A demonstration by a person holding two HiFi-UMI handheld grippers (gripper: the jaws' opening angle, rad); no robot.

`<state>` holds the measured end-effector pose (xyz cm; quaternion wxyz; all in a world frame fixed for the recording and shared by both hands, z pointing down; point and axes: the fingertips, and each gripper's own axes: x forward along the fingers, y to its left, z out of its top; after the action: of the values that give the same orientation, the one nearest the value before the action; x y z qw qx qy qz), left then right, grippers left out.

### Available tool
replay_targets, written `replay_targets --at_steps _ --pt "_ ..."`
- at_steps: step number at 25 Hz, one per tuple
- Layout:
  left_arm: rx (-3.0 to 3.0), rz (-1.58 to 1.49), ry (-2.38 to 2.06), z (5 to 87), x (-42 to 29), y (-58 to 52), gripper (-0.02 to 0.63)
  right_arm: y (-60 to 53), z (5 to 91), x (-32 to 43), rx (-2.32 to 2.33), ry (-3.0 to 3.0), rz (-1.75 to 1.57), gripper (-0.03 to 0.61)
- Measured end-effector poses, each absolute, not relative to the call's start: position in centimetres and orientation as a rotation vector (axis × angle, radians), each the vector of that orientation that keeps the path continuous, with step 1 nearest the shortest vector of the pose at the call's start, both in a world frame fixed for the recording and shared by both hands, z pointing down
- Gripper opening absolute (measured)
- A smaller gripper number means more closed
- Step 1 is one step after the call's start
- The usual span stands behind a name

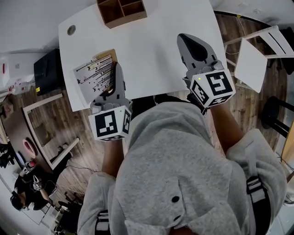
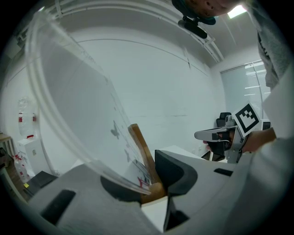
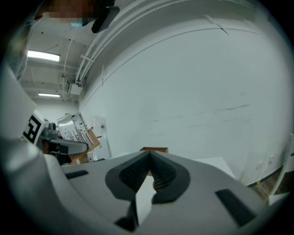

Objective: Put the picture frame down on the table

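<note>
The picture frame (image 1: 95, 75), a clear pane over a print of black streaks with a wooden back, is held tilted over the white table's (image 1: 151, 50) front left corner. My left gripper (image 1: 117, 77) is shut on its lower edge. In the left gripper view the pane (image 2: 69, 105) and the wooden back (image 2: 141, 147) run up from between the jaws of the left gripper (image 2: 149, 179). Whether the frame touches the table I cannot tell. My right gripper (image 1: 186, 41) hovers over the table's right part, shut and empty, and its closed jaw tips (image 3: 149, 155) meet. The frame (image 3: 77, 131) shows at that view's left.
A brown wooden compartment box (image 1: 121, 11) stands at the table's far edge, also seen as the box (image 3: 154, 149) ahead of the right gripper. A round cable hole (image 1: 71, 30) sits at the far left corner. A white chair (image 1: 257, 57) stands right of the table, a black box (image 1: 46, 69) left.
</note>
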<state>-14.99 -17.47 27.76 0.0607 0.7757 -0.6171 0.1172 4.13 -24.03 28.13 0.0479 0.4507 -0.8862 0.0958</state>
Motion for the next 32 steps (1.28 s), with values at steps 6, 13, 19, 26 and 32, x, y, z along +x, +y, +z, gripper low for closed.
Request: replay_targets --at_steps 6,13,19,26,32 --pt "2.329 0.382 -1.859 28.9 -15.1 -18.3 0.107 -24.9 28.8 4.4 1.368 -2.698 0.299 0.025" --pt "2.323 0.409 -1.813 30.5 -14.7 -20.6 0.107 -26.8 30.1 4.8 1.377 -2.664 0.324 0.025" --pt "2.316 0.420 -1.766 32.1 -15.3 -22.7 0.107 -28.1 31.3 4.4 1.390 -2.630 0.355 0.025" --pt "2.295 0.431 -1.745 33.7 -16.4 -25.0 0.107 -29.4 33.2 3.8 1.389 -2.578 0.392 0.025" --pt "2.259 0.447 -1.729 35.9 -17.9 -25.5 0.107 -29.8 34.9 2.3 1.362 -2.542 0.416 0.025"
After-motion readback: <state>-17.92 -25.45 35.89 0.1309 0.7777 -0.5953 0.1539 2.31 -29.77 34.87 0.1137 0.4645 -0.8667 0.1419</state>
